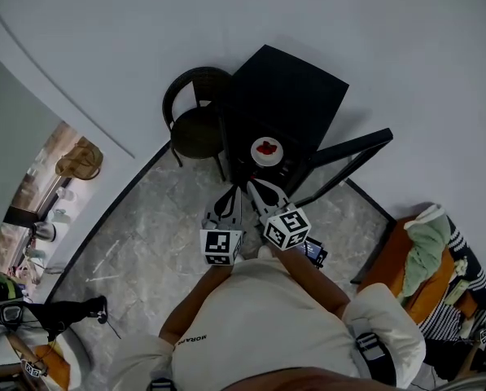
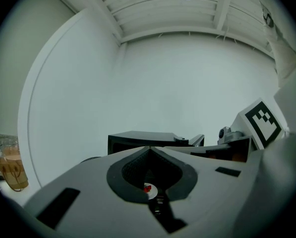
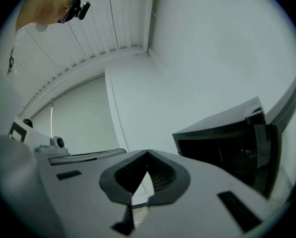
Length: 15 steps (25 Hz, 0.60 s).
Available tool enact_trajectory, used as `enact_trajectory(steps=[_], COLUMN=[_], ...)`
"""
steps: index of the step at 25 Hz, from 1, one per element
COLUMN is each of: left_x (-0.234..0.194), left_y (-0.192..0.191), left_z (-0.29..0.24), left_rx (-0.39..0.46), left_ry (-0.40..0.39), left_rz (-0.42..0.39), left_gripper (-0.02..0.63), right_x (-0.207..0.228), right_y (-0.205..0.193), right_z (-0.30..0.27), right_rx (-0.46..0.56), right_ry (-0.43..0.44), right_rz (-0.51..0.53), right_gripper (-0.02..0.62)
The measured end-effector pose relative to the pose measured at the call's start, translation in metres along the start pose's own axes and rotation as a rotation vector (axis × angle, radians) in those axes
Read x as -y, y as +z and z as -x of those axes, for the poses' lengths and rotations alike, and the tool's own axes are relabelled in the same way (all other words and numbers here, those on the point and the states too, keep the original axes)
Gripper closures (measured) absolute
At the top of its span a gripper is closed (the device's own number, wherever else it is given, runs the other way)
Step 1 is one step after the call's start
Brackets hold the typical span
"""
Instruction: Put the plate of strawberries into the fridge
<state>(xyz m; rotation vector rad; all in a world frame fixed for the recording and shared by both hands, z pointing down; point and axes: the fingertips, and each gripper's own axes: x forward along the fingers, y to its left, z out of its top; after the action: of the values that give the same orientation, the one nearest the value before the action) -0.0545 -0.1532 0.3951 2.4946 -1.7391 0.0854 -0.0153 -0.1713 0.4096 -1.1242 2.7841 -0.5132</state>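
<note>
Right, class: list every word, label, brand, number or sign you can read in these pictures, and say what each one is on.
"MORA...": small dark print on the person's pale shirt. The remaining letters are too small to read for sure.
Marker cubes: black-and-white square patterns only, no letters or numbers.
Black fridge and plate: no readable print.
</note>
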Motion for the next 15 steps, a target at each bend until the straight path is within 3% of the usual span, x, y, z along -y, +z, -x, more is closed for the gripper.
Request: enact_trajectory(steps=[15], left_x=[-0.012], left_y=[0.005], left_z=[-0.014], left_rx=[0.02], left_ry=[0.01], left_rz=[-0.034], left_gripper=[0.604], right_x=[-0.001], right_y=[0.007], right_z=[-0.013], right_rx=[-0.04], right_ry=[-0.01], right_rz=[0.156], right_gripper=[0.583])
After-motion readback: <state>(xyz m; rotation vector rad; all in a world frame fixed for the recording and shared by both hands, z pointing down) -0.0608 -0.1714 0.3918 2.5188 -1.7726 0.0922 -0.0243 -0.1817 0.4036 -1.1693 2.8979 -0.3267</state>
